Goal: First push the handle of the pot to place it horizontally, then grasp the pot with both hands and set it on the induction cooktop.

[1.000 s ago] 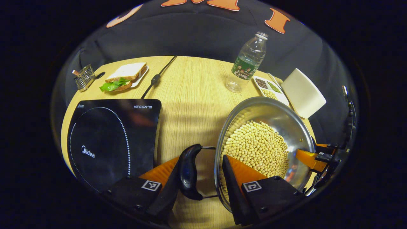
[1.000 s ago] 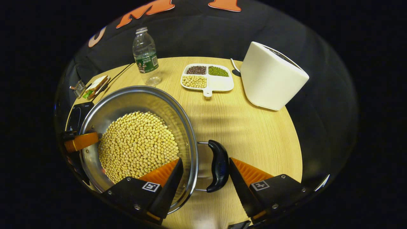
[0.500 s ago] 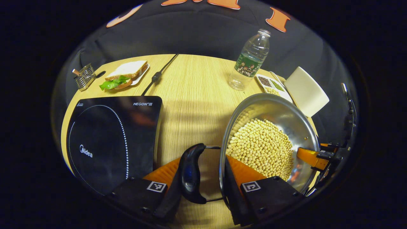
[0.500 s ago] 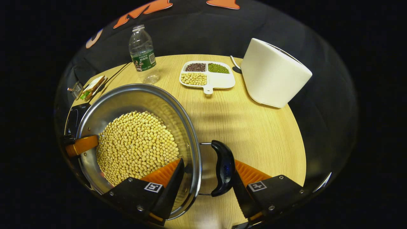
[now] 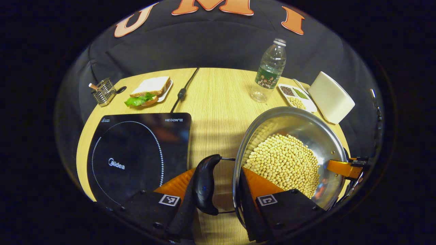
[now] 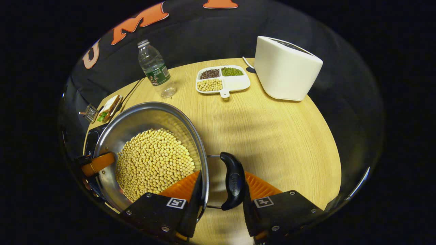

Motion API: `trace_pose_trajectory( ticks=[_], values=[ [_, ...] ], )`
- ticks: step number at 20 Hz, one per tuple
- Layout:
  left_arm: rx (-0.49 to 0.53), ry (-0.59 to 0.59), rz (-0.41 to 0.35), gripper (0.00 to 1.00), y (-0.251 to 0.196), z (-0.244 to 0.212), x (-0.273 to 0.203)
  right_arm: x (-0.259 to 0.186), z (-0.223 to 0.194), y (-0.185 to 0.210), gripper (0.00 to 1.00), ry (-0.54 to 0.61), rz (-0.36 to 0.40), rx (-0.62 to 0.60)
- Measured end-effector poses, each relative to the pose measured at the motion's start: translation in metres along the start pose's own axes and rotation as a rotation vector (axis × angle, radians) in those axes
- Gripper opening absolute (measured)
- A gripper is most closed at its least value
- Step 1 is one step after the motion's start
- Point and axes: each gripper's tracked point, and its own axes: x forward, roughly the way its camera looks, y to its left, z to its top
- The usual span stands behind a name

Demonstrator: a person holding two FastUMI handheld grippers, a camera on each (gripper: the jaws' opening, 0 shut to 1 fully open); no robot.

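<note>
Now I'm on the grasp step: both handles lie level and each gripper brackets one.

Left gripper (image 5: 218,197): one finger inside the pot (image 5: 289,122) rim, the other outside the left handle (image 5: 205,185). It looks clamped across handle and wall, both fingers seeming to touch.

Right gripper (image 6: 220,195): same setup on the right handle (image 6: 232,180), outer finger against the grip, inner finger at the rim over the beans (image 6: 155,160). I read it as closed on it too.

Pot sits just right of the cooktop (image 5: 136,149), near but apart, not yet on it. Whether it's off the table (image 6: 272,136) I can't tell.

Next move, as I judge it: lift level with both sides together and carry toward the cooktop, centring it on the ring. Uneven lift would tip the beans out.

Pot is shiny steel, shallow and wide, with a heap of pale yellow beans. Black curved grips on wire loops. Probably heavy and slippery at the rim.
</note>
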Motion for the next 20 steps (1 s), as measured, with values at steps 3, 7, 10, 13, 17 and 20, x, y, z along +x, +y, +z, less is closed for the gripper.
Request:
trace_pose_trajectory(
  ticks=[3, 7, 10, 13, 17, 20],
  values=[
    [0.001, -0.053, 0.012, 0.69, 0.007, 0.008, -0.011, -0.002, -0.001, -0.006, 0.57, -0.042, 0.005, -0.025],
    [-0.003, -0.112, 0.028, 0.68, 0.019, 0.02, -0.022, -0.001, 0.002, -0.008, 0.57, -0.091, 0.014, -0.057],
    [-0.013, -0.146, 0.045, 0.68, 0.029, 0.026, -0.031, -0.001, 0.008, -0.01, 0.57, -0.116, 0.022, -0.084],
    [-0.042, -0.17, 0.059, 0.68, 0.045, 0.032, -0.043, 0.001, 0.011, -0.012, 0.57, -0.138, 0.034, -0.109],
    [-0.065, -0.202, 0.082, 0.68, 0.067, 0.043, -0.063, 0.007, 0.013, -0.011, 0.57, -0.154, 0.059, -0.124],
    [-0.092, -0.219, 0.107, 0.68, 0.077, 0.049, -0.08, 0.011, 0.016, -0.012, 0.57, -0.165, 0.074, -0.151]
  ],
)
